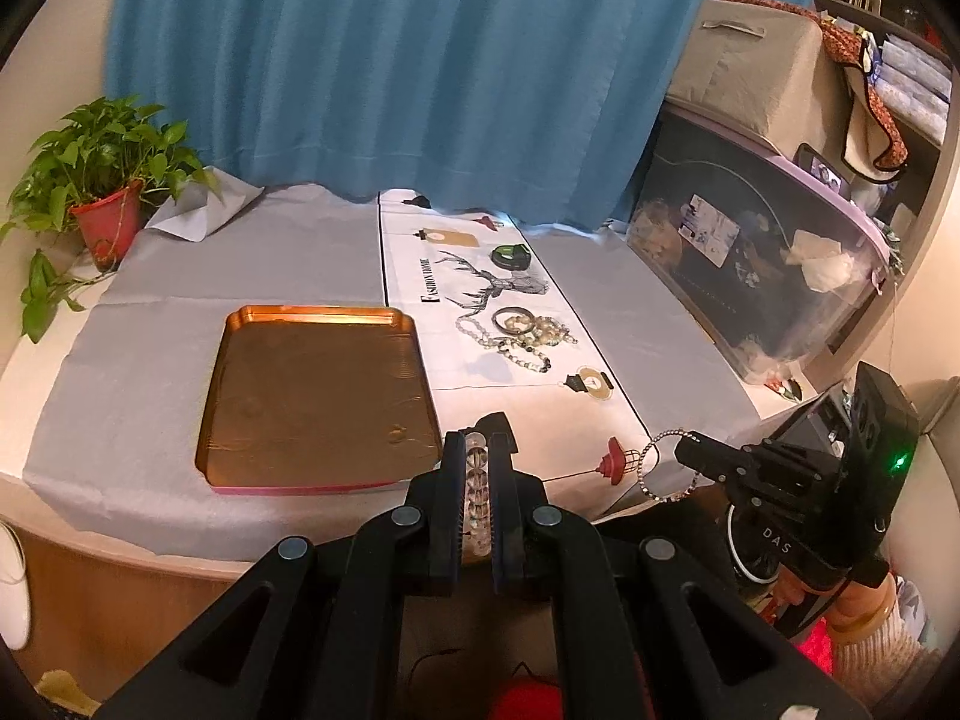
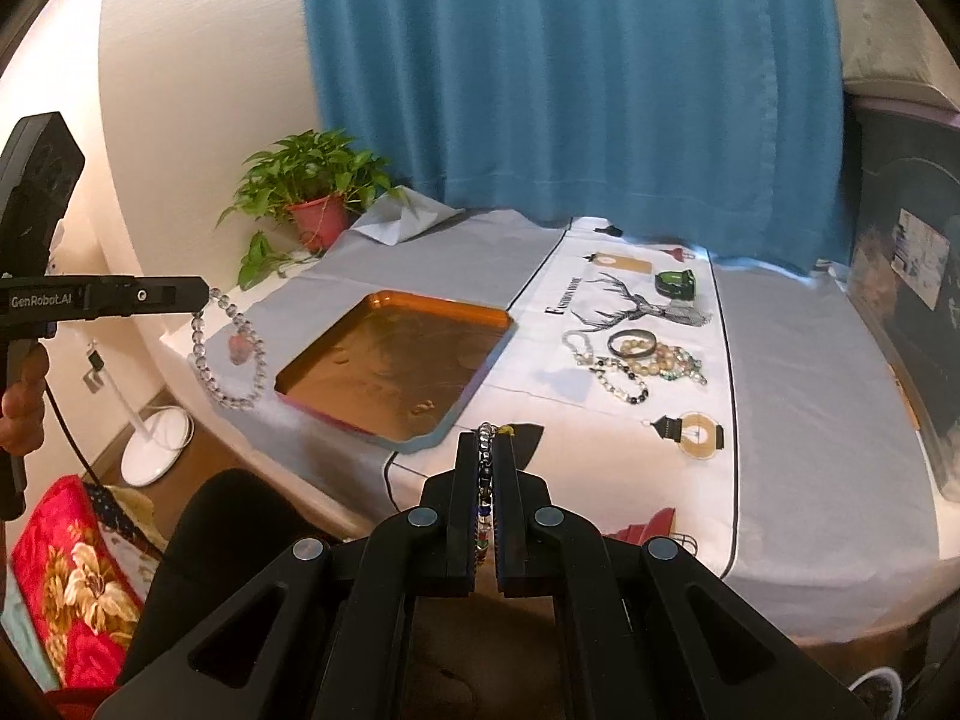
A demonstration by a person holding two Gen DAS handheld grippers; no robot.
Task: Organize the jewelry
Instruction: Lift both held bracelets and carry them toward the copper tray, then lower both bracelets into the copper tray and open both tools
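My left gripper (image 1: 475, 441) is shut on a clear-bead bracelet (image 1: 474, 480); in the right wrist view that bracelet (image 2: 231, 354) hangs from it left of the tray. My right gripper (image 2: 493, 438) is shut on a silver chain bracelet (image 2: 485, 498), which also shows in the left wrist view (image 1: 669, 468) hanging off the table's front edge. An empty copper tray (image 1: 312, 390) lies on the grey cloth; it also shows in the right wrist view (image 2: 396, 360). A pile of bead bracelets and a bangle (image 1: 522, 333) lies on the white deer-print runner (image 2: 636, 360).
A potted plant (image 1: 102, 192) stands at the back left corner. A green tape measure (image 1: 510, 256) sits on the runner behind the pile. A large storage bin (image 1: 756, 264) stands on the right. A blue curtain (image 1: 390, 60) hangs behind the table.
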